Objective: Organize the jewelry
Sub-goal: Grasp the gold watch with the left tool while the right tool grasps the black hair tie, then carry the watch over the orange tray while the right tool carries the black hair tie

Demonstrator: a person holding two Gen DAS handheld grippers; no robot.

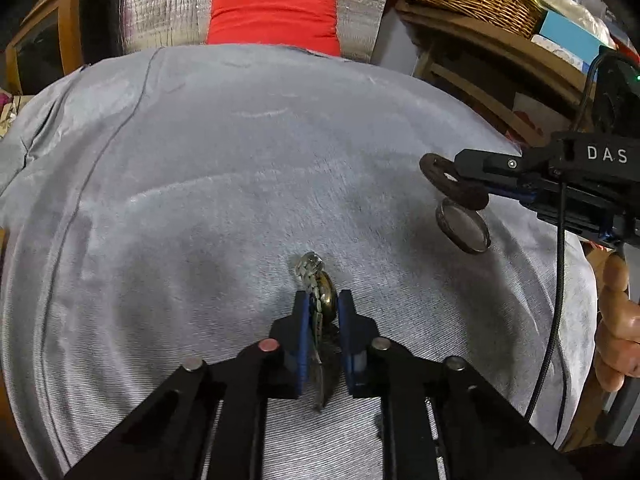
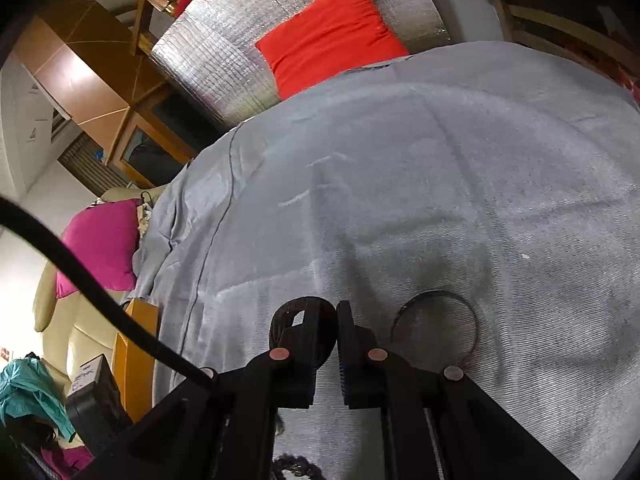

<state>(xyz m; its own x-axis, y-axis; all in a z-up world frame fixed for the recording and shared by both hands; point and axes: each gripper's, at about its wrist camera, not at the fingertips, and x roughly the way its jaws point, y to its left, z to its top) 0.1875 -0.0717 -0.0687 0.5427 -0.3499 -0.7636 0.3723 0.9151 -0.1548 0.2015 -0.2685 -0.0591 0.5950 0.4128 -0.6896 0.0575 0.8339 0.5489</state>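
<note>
With its jaws drawn narrow, the left gripper (image 1: 323, 308) pinches a watch (image 1: 318, 288) low in the centre of its own view; the metal link band bunches up above the fingertips while the brassy case sits between the blue pads. Holding it by the case rather than the loose band probably keeps the piece from swinging or slipping, though how firmly it is seated is hard to judge.

At the right edge of that same view the right gripper (image 1: 452, 178) comes in sideways, closed on a dark band (image 1: 440, 172) whose looped end sticks out past the tips. In the right wrist view that dark band (image 2: 300, 320) curls round the left finger near the lower centre. Just below and beside it, a thin bangle (image 1: 463, 229) appears tilted on edge against the grey bedspread (image 1: 240, 160); from the right wrist view the bangle (image 2: 436, 324) lies just right of the fingers, apart from them, so it seems to rest on the cloth, not be carried.

Both pieces are held low over the bedspread, a soft surface where jewelry can be set out in order. A red cushion (image 1: 274, 16) sits at the upper centre, well apart.
</note>
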